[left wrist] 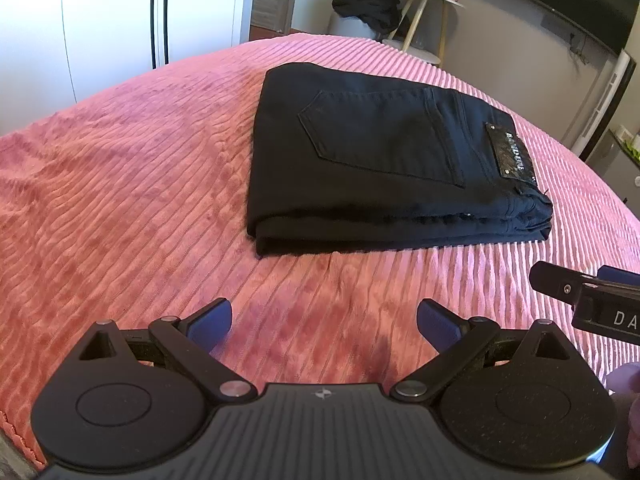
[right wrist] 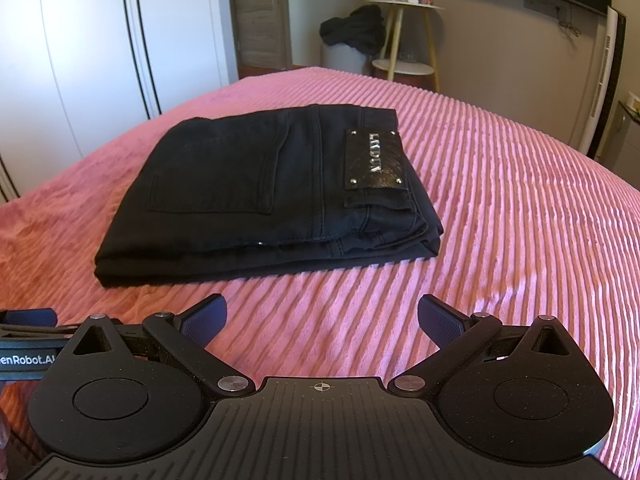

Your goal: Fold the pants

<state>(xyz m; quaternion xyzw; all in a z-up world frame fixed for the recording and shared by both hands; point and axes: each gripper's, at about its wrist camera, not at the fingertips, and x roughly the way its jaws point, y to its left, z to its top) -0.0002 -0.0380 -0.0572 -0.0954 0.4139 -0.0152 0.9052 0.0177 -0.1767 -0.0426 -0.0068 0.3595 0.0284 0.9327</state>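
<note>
My left gripper (left wrist: pixel 324 326) has its blue-padded fingers (left wrist: pixel 210 322) spread wide with nothing between them, hovering over the pink ribbed bedspread (left wrist: pixel 120 184). My right gripper (right wrist: pixel 322 322) is the same: fingers (right wrist: pixel 440 322) apart and empty, just beside the left one. Ahead of both, clear of the fingers, the black pants (left wrist: pixel 368 156) lie folded into a neat stacked rectangle on the bed, back pocket (right wrist: pixel 216 168) and waistband label (right wrist: pixel 374 160) facing up. Beyond the bed I see a small round side table (right wrist: pixel 404 6) and a dark heap of clothing (right wrist: pixel 352 30).
</note>
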